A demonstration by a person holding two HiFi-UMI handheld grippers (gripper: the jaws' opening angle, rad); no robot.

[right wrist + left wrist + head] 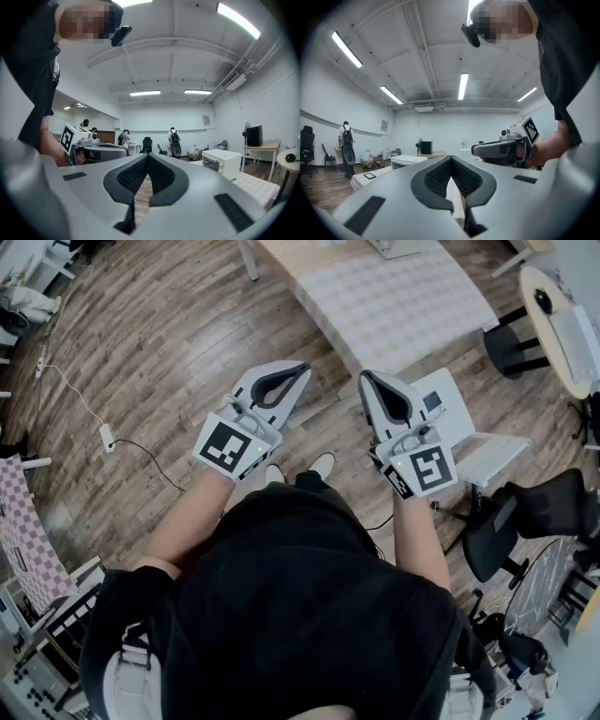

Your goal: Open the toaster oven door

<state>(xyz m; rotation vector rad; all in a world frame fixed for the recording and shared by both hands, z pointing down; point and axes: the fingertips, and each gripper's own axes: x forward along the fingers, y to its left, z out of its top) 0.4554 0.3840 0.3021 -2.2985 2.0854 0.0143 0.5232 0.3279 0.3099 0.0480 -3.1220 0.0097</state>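
Cloth-covered table (403, 306), toaster oven (224, 163) on top

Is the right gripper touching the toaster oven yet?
No: the right gripper is shut on nothing in mid-air, and the toaster oven stands far off on a table.

The person holds both grippers out in front, side by side and level. The left gripper (298, 371) has its jaws pressed together, with nothing between them. The right gripper (367, 381) is the same. The bare left forearm (183, 521) and right forearm (419, 542) reach forward.
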